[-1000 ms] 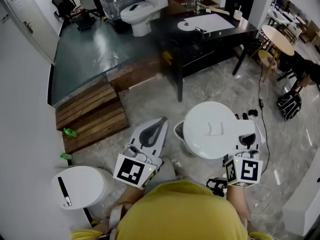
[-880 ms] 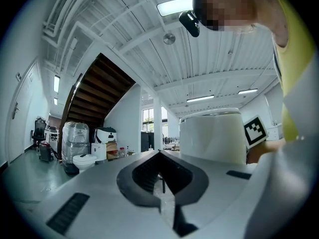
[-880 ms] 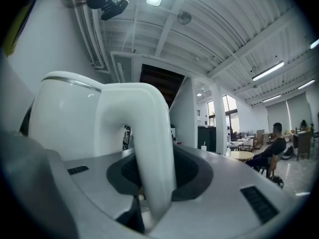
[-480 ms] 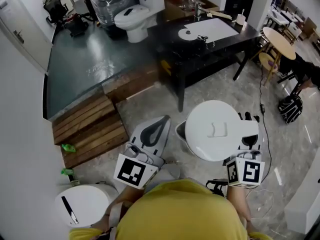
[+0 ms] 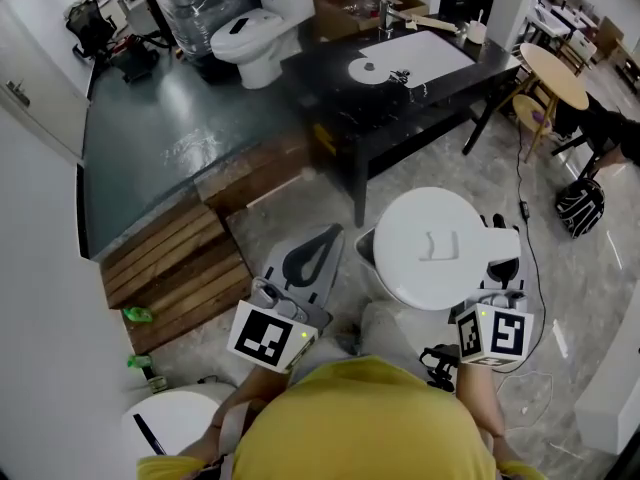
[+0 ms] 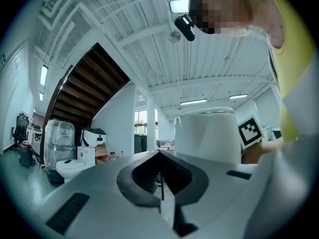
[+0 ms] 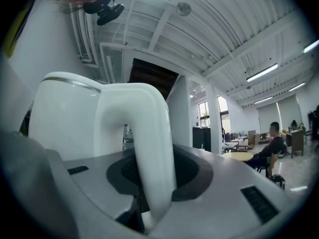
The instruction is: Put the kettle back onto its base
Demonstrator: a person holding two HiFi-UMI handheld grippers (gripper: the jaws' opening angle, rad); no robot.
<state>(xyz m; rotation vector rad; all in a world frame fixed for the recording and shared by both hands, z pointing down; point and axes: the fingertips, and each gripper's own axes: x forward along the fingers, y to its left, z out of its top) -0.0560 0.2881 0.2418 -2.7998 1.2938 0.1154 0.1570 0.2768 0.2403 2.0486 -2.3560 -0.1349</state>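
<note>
1. Kettle [image 5: 435, 248]: white, with its lid down, so I cannot tell what is in it. It hangs in front of the person over the pale stone floor [image 5: 300, 208], well apart from its base.
2. The base [image 5: 372, 69] is a white disc on the black table [image 5: 430, 103] further ahead, at the edge of a white sheet [image 5: 430, 48]. Nothing stands on it.
3. The right gripper [image 5: 499, 273] is clamped on the kettle's handle [image 7: 144, 148]. The white loop stands upright between its jaws and fills the gap between them.
4. The left gripper [image 5: 326, 242] carries nothing. Its jaws are closed tip to tip, just beside the kettle on the person's left.
5. Other containers in the head view are a white toilet [image 5: 243, 33] with its lid shut, beyond the table, and a white lidded bin [image 5: 185, 423] at the lower left, also closed.
6. Only the head view shows the base, the table top and the wooden pallets [image 5: 180, 258] by the raised dark platform.
7. Only the right gripper view shows the handle in the grip from close by, and a person seated [image 7: 269, 148] at a round table to the right.
8. Only the left gripper view shows the kettle's plain side wall, with the right gripper's marker cube [image 6: 251, 131] just behind it.
</note>
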